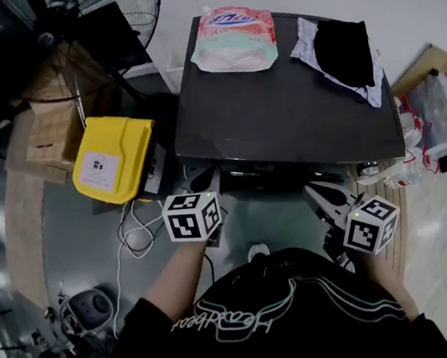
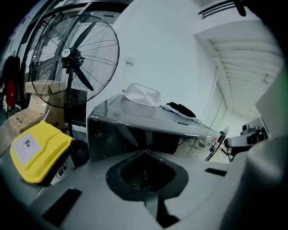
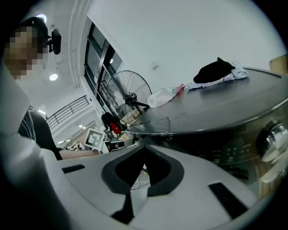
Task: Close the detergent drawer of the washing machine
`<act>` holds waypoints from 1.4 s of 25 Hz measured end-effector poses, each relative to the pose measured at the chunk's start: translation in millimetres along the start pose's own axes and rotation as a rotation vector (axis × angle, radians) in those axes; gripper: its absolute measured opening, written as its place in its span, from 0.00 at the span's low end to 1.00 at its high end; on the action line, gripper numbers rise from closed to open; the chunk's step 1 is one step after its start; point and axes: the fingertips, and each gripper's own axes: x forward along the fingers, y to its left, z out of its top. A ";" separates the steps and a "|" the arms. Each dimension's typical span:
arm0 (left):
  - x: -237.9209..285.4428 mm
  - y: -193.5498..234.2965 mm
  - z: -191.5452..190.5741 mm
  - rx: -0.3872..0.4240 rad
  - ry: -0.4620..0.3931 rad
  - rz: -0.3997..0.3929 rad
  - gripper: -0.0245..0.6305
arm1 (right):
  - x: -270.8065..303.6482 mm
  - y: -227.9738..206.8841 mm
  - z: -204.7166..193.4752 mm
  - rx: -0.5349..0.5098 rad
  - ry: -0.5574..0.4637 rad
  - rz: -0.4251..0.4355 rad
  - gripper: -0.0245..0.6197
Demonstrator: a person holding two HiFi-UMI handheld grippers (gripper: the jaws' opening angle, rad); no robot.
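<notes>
Detergent drawer itself is hard to make out; it lies somewhere on the shadowed front of the washing machine (image 1: 281, 119), which the head view sees only from above; the right gripper view shows a dial (image 3: 271, 143) on that front, the rest dark. The left gripper (image 1: 201, 181) hangs just before the machine's front left corner, jaws pressed together on nothing; the right gripper (image 1: 324, 196) is near the front right, jaws likewise together and empty. On the machine's dark top lie a pink pouch (image 1: 233, 38) and a black cloth (image 1: 343, 50); a yellow case (image 1: 114, 158) and white cables (image 1: 130, 239) lie on the grey floor (image 1: 77, 231) — a standing fan (image 2: 74, 56) rises by the white wall (image 2: 162, 54).
</notes>
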 end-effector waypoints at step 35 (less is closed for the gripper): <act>-164.1 -230.5 33.7 -0.001 -0.150 -0.362 0.07 | -144.4 78.2 44.4 -0.224 -0.157 0.201 0.08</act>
